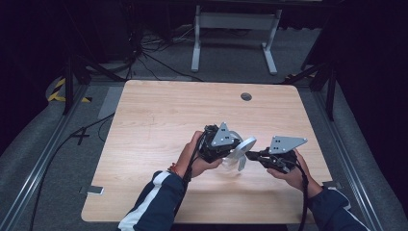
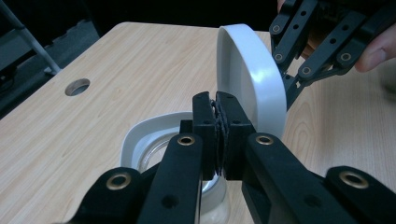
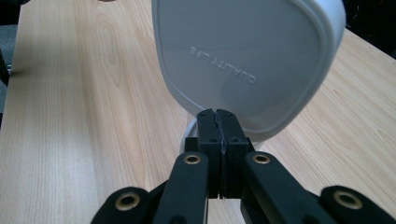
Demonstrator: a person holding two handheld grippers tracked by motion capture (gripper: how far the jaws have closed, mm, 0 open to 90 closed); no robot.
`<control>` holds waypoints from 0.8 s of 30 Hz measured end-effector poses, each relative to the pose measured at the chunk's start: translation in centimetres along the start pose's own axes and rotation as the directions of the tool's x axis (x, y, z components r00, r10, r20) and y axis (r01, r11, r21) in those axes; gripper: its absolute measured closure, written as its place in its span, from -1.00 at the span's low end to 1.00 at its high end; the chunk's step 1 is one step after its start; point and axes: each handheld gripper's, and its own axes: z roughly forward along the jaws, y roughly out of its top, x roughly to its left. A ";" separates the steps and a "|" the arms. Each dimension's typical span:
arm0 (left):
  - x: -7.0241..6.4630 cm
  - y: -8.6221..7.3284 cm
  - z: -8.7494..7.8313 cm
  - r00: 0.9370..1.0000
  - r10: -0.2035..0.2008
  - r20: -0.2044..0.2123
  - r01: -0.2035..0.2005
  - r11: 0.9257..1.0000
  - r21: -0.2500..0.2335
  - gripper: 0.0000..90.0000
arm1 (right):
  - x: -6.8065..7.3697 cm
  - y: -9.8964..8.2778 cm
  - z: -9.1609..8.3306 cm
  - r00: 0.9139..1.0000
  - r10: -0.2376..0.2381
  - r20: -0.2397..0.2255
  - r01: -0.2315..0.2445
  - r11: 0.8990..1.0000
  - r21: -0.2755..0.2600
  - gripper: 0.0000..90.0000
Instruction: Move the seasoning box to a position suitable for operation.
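A clear glass container (image 2: 154, 154) with a white rim stood on the wooden worktop (image 1: 159, 120), near its front middle; its contents could not be made out. Above it a white rounded-square lid (image 3: 243, 60) was held on edge, nearly upright, its inner face toward the right gripper (image 3: 218, 122), which clenched its lower rim. The left gripper (image 2: 218, 106) was clenched on the container's rim.

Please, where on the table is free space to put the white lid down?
Bare wood lies across the table's far half, up to the round hole, and along its left side. It is crowded at the near centre, where the left gripper, right gripper, lid and clear container meet.
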 end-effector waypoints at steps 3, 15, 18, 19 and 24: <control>-0.1 0.0 0.0 1.000 -0.001 0.000 0.001 1.000 0.001 0.94 | 0.0 -0.1 -0.3 1.000 0.002 0.001 -0.002 1.000 0.000 1.00; 0.8 -0.5 -0.6 1.000 -0.007 -0.021 0.007 1.000 0.010 0.92 | 0.0 -0.3 -0.4 1.000 -0.001 0.002 0.001 1.000 0.012 1.00; 1.0 -1.0 -1.2 0.999 -0.009 -0.038 0.010 1.000 0.016 0.91 | 0.0 -0.3 -0.5 1.000 -0.003 0.005 0.003 1.000 0.014 1.00; 1.1 -1.3 -1.5 0.999 -0.017 -0.039 0.018 1.000 0.018 0.91 | 0.1 -0.3 -0.6 1.000 -0.005 0.007 0.005 1.000 0.017 1.00; 1.7 -2.6 -3.1 0.996 -0.038 -0.074 0.041 0.998 0.036 0.91 | 0.1 -0.1 -0.7 1.000 -0.012 0.015 0.012 1.000 0.013 1.00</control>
